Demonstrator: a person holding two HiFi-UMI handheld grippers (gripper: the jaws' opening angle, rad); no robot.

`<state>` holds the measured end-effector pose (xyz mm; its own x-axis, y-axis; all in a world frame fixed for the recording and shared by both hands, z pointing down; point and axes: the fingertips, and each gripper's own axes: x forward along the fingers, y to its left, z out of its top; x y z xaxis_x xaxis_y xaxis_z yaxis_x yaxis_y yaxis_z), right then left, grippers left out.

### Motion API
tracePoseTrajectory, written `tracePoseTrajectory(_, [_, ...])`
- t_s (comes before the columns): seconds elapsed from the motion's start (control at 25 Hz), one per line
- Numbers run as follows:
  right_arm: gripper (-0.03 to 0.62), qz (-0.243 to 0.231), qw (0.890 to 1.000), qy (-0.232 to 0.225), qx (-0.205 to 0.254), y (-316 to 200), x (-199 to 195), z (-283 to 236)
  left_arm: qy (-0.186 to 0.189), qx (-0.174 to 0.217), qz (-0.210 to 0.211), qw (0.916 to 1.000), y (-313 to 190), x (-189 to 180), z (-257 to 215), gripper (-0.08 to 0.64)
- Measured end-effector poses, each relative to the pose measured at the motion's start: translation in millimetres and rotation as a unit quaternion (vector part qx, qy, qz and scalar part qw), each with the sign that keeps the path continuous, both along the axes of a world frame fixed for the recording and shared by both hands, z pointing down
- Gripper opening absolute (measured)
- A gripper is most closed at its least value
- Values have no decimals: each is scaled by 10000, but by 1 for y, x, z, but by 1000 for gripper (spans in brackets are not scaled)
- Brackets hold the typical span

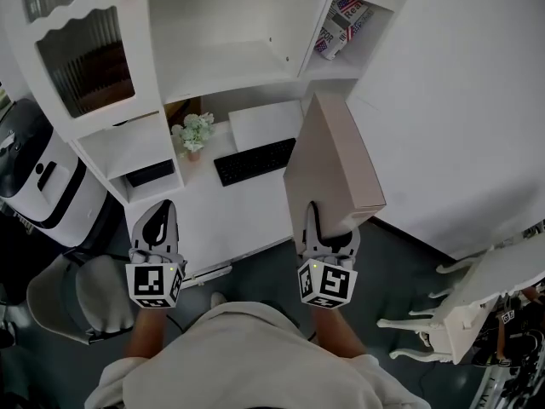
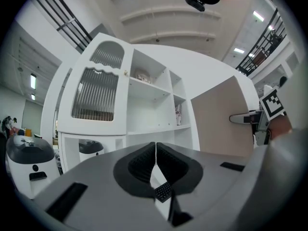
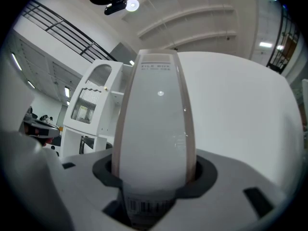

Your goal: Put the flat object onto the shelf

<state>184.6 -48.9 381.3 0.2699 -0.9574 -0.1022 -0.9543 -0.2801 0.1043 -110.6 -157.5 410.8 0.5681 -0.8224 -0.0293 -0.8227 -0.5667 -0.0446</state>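
A flat beige file box [image 1: 332,164] stands on its narrow edge in my right gripper [image 1: 328,228], which is shut on its lower end. In the right gripper view its white spine [image 3: 155,129] fills the middle, pinched between both pads. The box is held up in front of the white shelf unit [image 1: 230,62], right of the desk. The left gripper view shows the box's broad beige side [image 2: 221,119] at the right. My left gripper [image 1: 156,228] hovers at the desk's front left, its jaws shut with nothing between them [image 2: 155,165].
On the white desk [image 1: 230,211] lie a black keyboard [image 1: 254,161], a small flower pot [image 1: 194,133] and a white sheet [image 1: 266,124]. Books [image 1: 342,22] stand in an upper right shelf compartment. A white robot-like machine [image 1: 34,173] is at the left, white chairs [image 1: 464,305] at the right.
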Motion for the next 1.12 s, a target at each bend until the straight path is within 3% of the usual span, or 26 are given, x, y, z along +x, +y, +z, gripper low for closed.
tracePoseTrajectory(0.44, [267,-181,9989,429,69,-60,15,-24,23,-37,-228,9997,-36,0,3,6])
tracePoseTrajectory(0.64, [267,-387,9951,905,-11,-86,20,-34,34,-44,-379,9993,-43,7,-1,6])
tracePoseTrajectory(0.8, [267,-545,9850,1636,-4,-108,15,-52,44,-70,-507,9987,-53,7,0,6])
tracePoseTrajectory(0.96, [267,-701,9680,2408,87,-124,6,-70,44,-80,-621,9980,-57,5,2,6])
tracePoseTrajectory(1.12, [267,-878,9529,2900,99,-140,-4,-84,66,-93,-788,9968,-61,-4,1,6])
